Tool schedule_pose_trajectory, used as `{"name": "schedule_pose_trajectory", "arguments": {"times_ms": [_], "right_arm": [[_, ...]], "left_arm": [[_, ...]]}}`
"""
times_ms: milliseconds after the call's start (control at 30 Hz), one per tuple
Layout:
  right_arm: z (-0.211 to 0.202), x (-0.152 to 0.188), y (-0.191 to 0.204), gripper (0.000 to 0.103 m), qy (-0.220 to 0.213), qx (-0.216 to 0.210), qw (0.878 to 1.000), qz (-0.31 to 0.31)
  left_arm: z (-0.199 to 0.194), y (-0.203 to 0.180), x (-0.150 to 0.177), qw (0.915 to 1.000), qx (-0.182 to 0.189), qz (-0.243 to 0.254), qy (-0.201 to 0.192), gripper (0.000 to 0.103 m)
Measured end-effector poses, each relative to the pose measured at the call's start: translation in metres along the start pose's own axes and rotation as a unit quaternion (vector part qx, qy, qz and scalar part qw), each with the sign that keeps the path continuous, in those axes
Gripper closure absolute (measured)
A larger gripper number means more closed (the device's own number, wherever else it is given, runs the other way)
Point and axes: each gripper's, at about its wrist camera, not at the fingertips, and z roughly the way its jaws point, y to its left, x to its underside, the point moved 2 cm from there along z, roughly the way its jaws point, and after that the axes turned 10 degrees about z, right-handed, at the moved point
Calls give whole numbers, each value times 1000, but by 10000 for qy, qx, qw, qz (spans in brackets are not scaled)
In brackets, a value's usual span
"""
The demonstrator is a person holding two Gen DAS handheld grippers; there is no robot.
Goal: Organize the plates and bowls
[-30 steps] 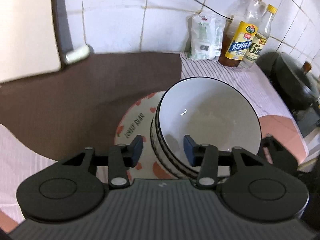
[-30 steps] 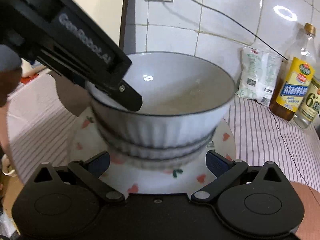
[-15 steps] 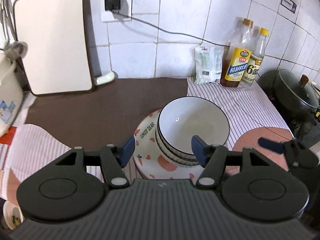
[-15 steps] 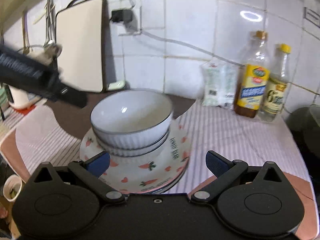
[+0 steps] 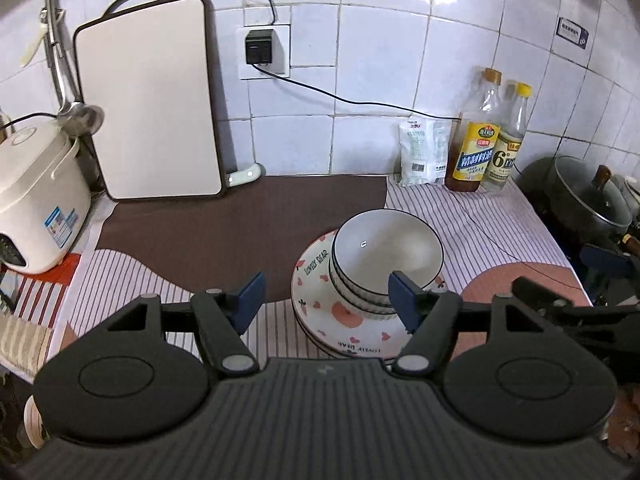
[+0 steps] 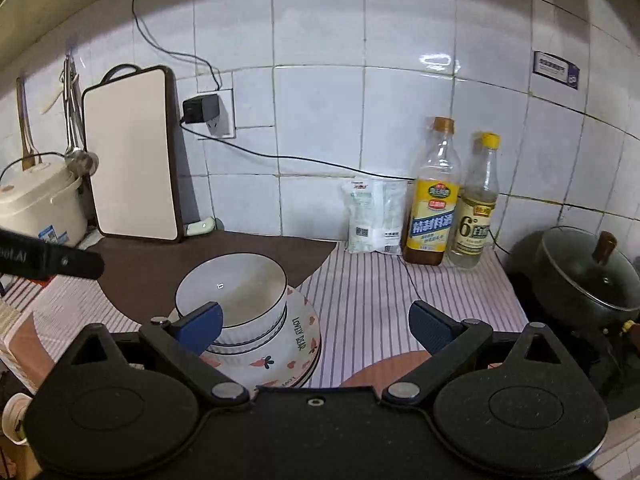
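Observation:
White ribbed bowls (image 5: pixel 386 258) (image 6: pixel 234 300) with dark rims sit nested, resting on a stack of patterned plates (image 5: pixel 320 316) (image 6: pixel 298 344) printed with hearts and carrots. The stack stands on the striped counter cloth. My left gripper (image 5: pixel 326 300) hangs above and in front of the stack, its jaws opening with nothing between them. My right gripper (image 6: pixel 316 330) is open and empty, to the right of the stack and above it. The right gripper's black body shows at the right edge of the left wrist view, and the left gripper's body at the left edge of the right wrist view.
A cutting board (image 5: pixel 152 100) leans on the tiled wall beside a rice cooker (image 5: pixel 34 196). Two bottles (image 5: pixel 478 148) and a white packet (image 5: pixel 422 152) stand at the back. A lidded pot (image 5: pixel 588 200) sits at the right. A brown mat (image 5: pixel 240 224) covers part of the counter.
Both grippers have risen and drawn back from the bowls. The left jaws, which flanked the top bowl's rim, have widened and let it go. The bowls stay on the plates.

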Motion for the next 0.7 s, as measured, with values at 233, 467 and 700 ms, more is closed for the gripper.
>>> {"name": "schedule_pose_trajectory", "arguments": {"times_ms": [233,467,700], "right_arm": [[-22,-2,-8,2,192,261,9995,30],[-35,3,-10,0,367,533,9979,-67],[-38,12,-10,0,457,950,9938,-344]], "left_arm": [[-17,-2,11,10000,-65,2,-34,29],[-29,-13,20,9998,-118,49,-125,22],[-37,-21,27,9994,-259,33,-246,12]]}}
